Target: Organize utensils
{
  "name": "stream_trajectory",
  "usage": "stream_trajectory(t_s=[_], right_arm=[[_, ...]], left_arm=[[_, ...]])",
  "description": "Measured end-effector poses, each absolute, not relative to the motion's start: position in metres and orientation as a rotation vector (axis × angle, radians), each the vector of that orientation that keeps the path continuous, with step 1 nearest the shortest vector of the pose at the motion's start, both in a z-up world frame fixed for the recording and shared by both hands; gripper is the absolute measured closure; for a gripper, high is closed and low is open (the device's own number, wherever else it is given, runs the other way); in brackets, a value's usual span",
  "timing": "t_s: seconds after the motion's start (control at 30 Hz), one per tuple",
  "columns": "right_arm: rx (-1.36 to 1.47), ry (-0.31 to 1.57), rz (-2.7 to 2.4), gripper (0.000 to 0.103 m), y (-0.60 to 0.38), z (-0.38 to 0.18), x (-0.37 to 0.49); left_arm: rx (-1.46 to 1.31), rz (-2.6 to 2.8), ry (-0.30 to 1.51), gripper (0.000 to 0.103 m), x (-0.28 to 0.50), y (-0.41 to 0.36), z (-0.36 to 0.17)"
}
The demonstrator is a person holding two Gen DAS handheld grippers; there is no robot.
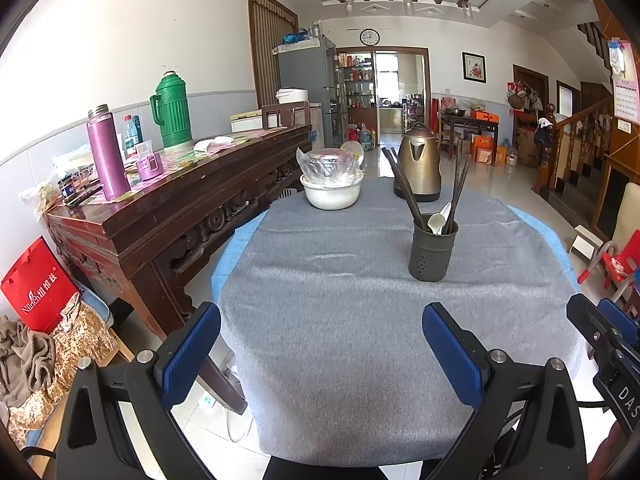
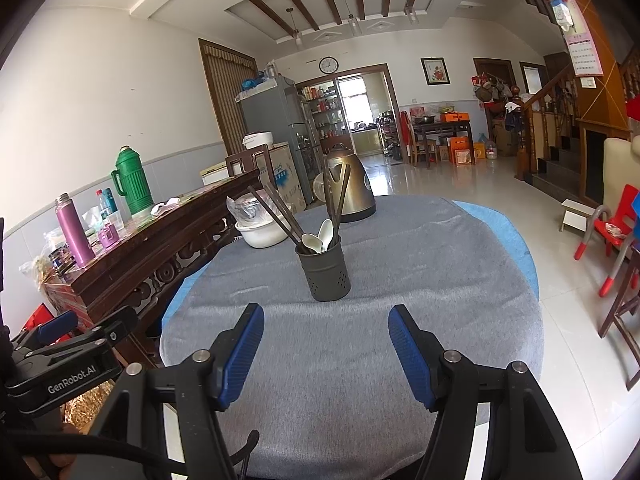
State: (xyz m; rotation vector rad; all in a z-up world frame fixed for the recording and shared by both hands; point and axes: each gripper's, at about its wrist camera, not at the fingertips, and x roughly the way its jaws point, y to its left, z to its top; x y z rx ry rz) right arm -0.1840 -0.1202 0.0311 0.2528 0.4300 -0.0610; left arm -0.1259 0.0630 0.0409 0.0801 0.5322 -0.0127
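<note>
Right wrist view showed both claws, left claw [image 1: 320,344] and right claw [image 2: 326,344], wide open and empty; reaching carelessly might topple the holder [image 2: 325,268] with its chopsticks [image 2: 280,216]

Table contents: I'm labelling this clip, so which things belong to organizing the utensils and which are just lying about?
Job:
utensil holder
dark chopsticks
white spoons
left gripper, open
right gripper, open

Lying about:
kettle
white bowl with a bagged pot
purple flask
green thermos
</note>
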Motion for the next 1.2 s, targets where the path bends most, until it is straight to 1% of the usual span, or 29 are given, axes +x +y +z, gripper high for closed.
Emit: stream_trajectory(t_s=[1.2], right_arm=[[0.261, 0.444, -0.063, 0.035, -0.1205, 0.0256, -0.1813]], left_arm=[[0.080, -0.014, 0.540, 0.002, -0.1271, 0.0631, 0.0359]])
